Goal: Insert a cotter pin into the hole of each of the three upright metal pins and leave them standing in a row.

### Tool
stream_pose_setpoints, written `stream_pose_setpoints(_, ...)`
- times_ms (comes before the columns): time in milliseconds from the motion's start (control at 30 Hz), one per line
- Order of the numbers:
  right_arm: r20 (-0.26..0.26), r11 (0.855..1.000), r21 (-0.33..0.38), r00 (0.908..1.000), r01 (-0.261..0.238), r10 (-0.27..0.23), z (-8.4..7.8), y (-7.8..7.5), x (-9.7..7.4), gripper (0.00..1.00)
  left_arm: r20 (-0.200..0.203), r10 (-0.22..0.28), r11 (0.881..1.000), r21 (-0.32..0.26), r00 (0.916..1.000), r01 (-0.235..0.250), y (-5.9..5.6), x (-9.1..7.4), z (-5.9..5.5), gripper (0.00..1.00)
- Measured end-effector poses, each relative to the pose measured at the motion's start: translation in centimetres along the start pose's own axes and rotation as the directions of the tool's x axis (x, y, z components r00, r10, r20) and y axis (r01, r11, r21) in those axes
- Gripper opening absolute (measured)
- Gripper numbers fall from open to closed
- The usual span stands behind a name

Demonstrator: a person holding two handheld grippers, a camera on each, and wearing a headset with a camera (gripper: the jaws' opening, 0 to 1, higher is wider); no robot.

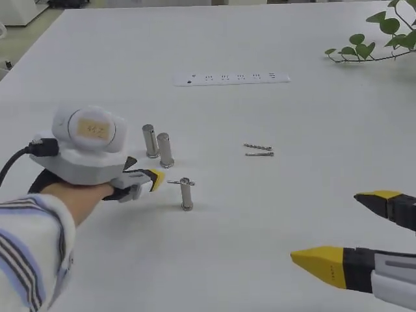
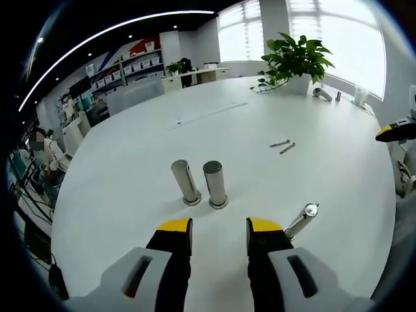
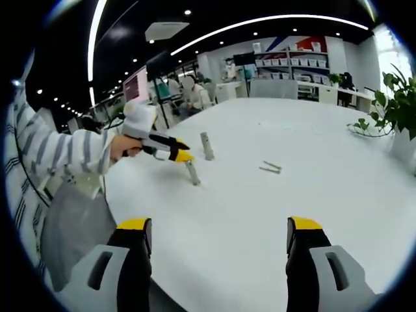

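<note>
One fitted metal pin [image 1: 186, 196] stands upright on the worktop [image 1: 273, 104] with a cotter pin [image 1: 177, 182] through its top, lying crosswise to the pin's upright axis. Take that pin as the mark.

Just beyond it and a little toward the left tool's side stand two bare metal pins [image 1: 150, 141] [image 1: 165, 151], upright and close beside each other.

On its other side, well apart from it and slightly farther off, two loose cotter pins [image 1: 258, 147] [image 1: 260, 154] lie flat and nearly parallel. Their long axes run across the head view, at right angles to the standing pins.

The left tool [image 1: 156, 177] sits just beside the fitted pin. In the left gripper view its jaws stand a little apart with nothing between them, and the bare pair is straight ahead.

The right tool [image 1: 338, 227] hangs nearer the person than the fitted pin, jaws spread wide and carrying nothing. The loose cotter pins lie ahead of it and toward the left tool's side.

By my reckoning the right tool is the nearer one to those cotter pins. One would have to be lifted and held level to meet a bare pin's hole. The parts sit straight on the worktop.
</note>
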State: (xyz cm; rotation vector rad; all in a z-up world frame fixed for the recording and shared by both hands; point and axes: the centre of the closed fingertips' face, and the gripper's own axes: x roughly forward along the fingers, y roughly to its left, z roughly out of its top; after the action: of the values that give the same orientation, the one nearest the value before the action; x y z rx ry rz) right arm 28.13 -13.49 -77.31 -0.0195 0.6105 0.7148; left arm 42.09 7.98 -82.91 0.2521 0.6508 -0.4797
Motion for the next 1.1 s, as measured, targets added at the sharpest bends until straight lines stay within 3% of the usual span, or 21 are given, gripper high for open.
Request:
stream_pose_setpoints(400, -0.013, 1.0, 0.011, 0.9997, 0.018, -0.018, -0.3, -0.2, 0.0, 0.9, -0.003, -0.044, 0.997, 0.06, 0.999, 0.045, -0.1, 1.6, 1.2, 0.32)
stream_pose_setpoints(500, -0.018, 1.0, 0.009, 0.9996, 0.022, -0.022, -0.4, -0.3, -0.1, 0.9, 0.012, -0.047, 0.994, 0.103, 0.9988, 0.046, -0.2, 1.9, 1.7, 0.31)
stream_pose_setpoints(1100, -0.036, 0.997, 0.04, 0.9969, 0.071, -0.069, -1.2, -1.1, -0.6, 1.0, -0.003, -0.078, 0.993, 0.084, 0.9969, 0.078, -0.3, 3.9, 2.1, 0.3)
